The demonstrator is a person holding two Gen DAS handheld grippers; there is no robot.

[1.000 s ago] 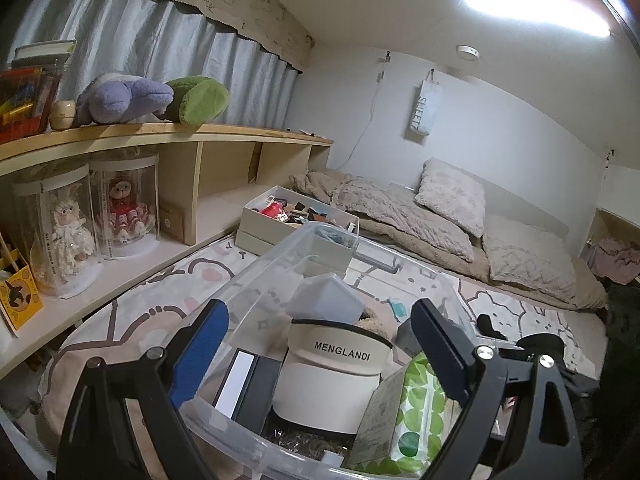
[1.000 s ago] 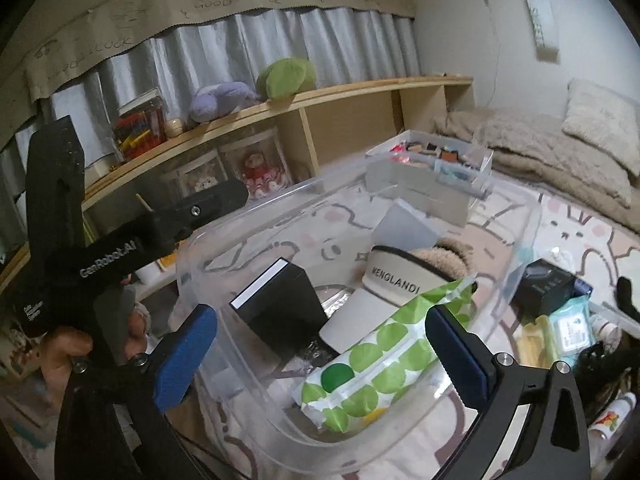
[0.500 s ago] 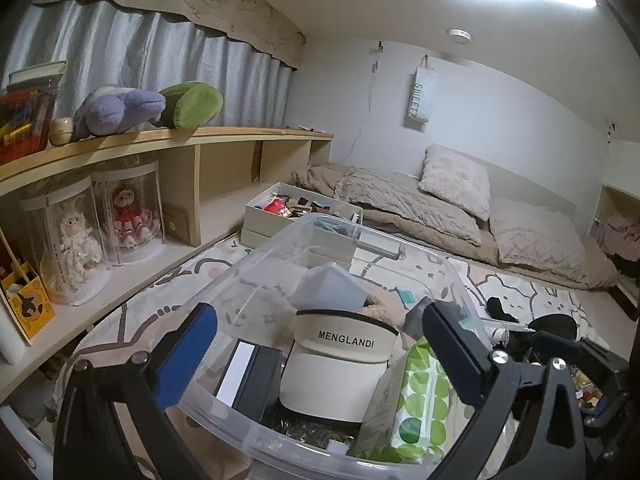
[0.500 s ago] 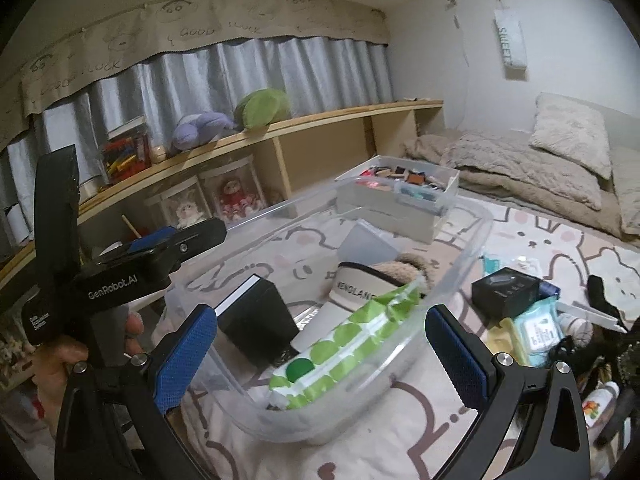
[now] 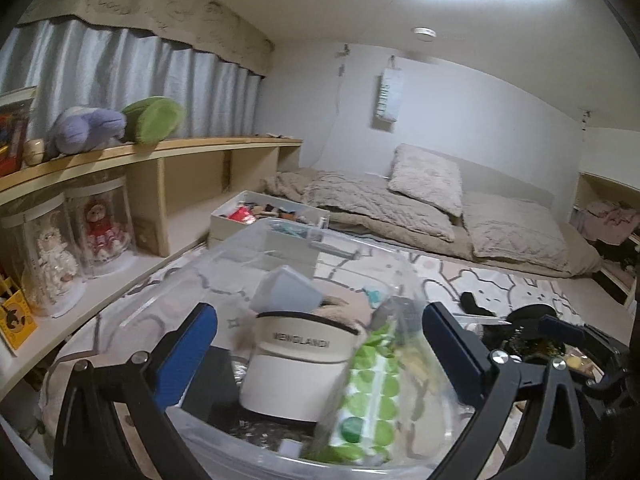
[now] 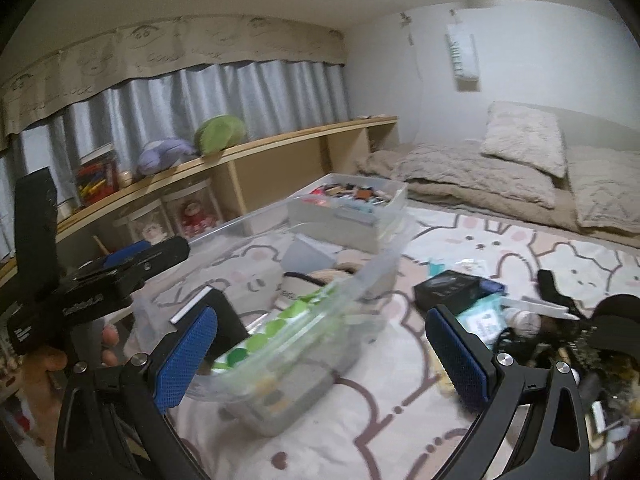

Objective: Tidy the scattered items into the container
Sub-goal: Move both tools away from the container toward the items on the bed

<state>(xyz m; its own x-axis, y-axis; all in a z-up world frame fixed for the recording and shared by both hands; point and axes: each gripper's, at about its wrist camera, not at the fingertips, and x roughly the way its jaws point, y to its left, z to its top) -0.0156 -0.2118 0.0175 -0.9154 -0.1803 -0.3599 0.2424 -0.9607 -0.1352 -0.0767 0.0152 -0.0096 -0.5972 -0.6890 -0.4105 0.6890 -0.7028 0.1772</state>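
A clear plastic bin (image 5: 224, 280) (image 6: 372, 276) stands on the bunny-print rug. It holds a white cap (image 5: 296, 364), a green-dotted wipes pack (image 5: 368, 396) (image 6: 280, 324), a black box (image 6: 224, 316) and a pale blue box (image 5: 288, 292). My left gripper (image 5: 316, 352) is open just above the bin's near rim; it also shows at the left of the right wrist view (image 6: 100, 280). My right gripper (image 6: 320, 356) is open and empty, right of the bin. Scattered items lie to the right: a black box (image 6: 448, 288), a wipes packet (image 6: 480, 316), dark clutter (image 6: 580, 340).
A white box of small items (image 6: 352, 208) stands behind the bin. A wooden shelf (image 5: 160, 160) with plush toys and doll cases runs along the left. Bedding and pillows (image 5: 440, 204) lie at the back. A black sock (image 5: 472, 304) lies on the rug.
Both grippers have pulled back and up from the bin. The right wrist view has swung right, so the bin now sits lower left and the scattered pile shows more.
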